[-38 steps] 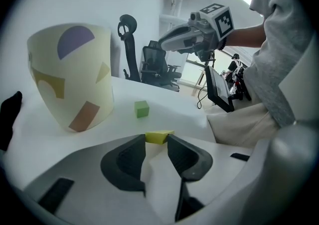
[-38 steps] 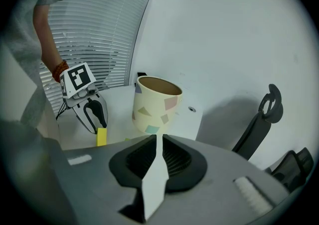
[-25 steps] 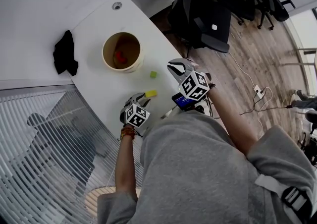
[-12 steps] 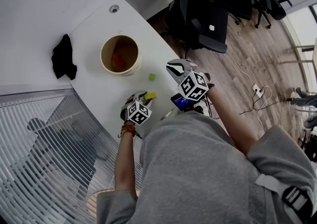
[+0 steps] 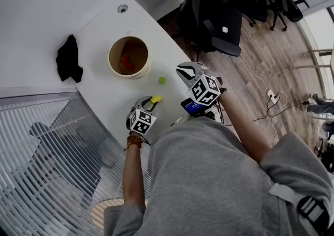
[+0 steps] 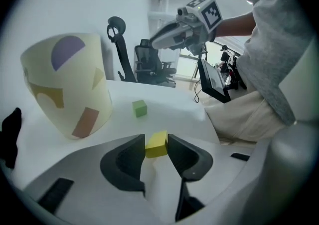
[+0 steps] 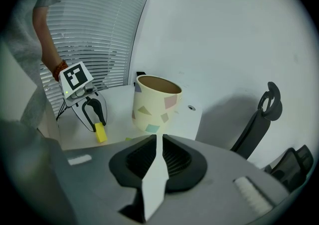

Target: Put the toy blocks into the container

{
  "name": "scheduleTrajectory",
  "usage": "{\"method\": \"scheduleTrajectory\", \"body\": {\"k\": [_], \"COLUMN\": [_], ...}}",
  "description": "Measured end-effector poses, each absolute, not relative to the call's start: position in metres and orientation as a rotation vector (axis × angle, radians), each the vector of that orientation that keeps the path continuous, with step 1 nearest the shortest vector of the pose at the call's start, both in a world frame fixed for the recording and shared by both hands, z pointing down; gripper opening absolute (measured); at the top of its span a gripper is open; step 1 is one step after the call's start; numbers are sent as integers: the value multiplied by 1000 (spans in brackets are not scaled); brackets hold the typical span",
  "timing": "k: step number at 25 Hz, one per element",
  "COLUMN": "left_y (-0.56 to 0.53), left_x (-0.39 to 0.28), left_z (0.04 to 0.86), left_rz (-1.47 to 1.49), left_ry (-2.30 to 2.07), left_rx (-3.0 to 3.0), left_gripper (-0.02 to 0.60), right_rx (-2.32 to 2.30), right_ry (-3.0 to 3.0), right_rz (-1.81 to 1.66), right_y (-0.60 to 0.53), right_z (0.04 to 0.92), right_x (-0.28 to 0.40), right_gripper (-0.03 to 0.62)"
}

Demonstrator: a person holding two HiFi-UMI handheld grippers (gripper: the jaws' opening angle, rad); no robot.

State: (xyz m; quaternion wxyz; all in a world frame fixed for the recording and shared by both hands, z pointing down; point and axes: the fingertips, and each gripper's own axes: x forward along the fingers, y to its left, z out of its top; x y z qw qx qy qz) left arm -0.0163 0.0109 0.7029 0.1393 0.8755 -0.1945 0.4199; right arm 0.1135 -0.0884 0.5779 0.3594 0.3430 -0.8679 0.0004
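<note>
My left gripper point(image 5: 152, 103) has the yellow block point(image 5: 156, 98) between its jaws, which are closing; both pads touch its sides point(image 6: 156, 144). In the right gripper view the yellow block point(image 7: 100, 132) hangs from those tips just above the white table point(image 5: 104, 31). A green block point(image 5: 162, 80) lies loose on the table between the two grippers, also seen as a small green cube point(image 6: 140, 108). The cream patterned container point(image 5: 142, 68) stands upright further back, with a red block point(image 5: 127, 62) inside. My right gripper point(image 5: 183, 70) hovers past the green block, shut and empty point(image 7: 156, 139).
A black cloth point(image 5: 69, 57) lies left of the container near the table's far edge. A round grommet point(image 5: 122, 8) marks the back corner. Black office chairs point(image 5: 219, 15) stand beyond the table's right edge. A device with a blue screen point(image 5: 194, 107) sits under my right forearm.
The left gripper moved forward onto the yellow block, which lay just ahead of it, and its jaws closed round it. The block now tilts up in the tips. The right gripper stayed put.
</note>
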Motion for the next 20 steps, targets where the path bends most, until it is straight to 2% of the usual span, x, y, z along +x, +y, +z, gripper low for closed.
{"method": "scheduleTrajectory", "body": {"k": [9,20], "left_y": [10,-20], "left_x": [-26,-35], "left_z": [682,611], "left_rz": [1122,883], "left_ry": [-649,-854], "left_rx": [2522,2569], "left_gripper": [143,143], "right_rx": [854,861], "right_ry": [-2249,-2252], "right_rz": [-10,-9], "right_y": [-86,-84], "right_z": [581,579], "right_x": [103,106], "right_gripper": [49,49]}}
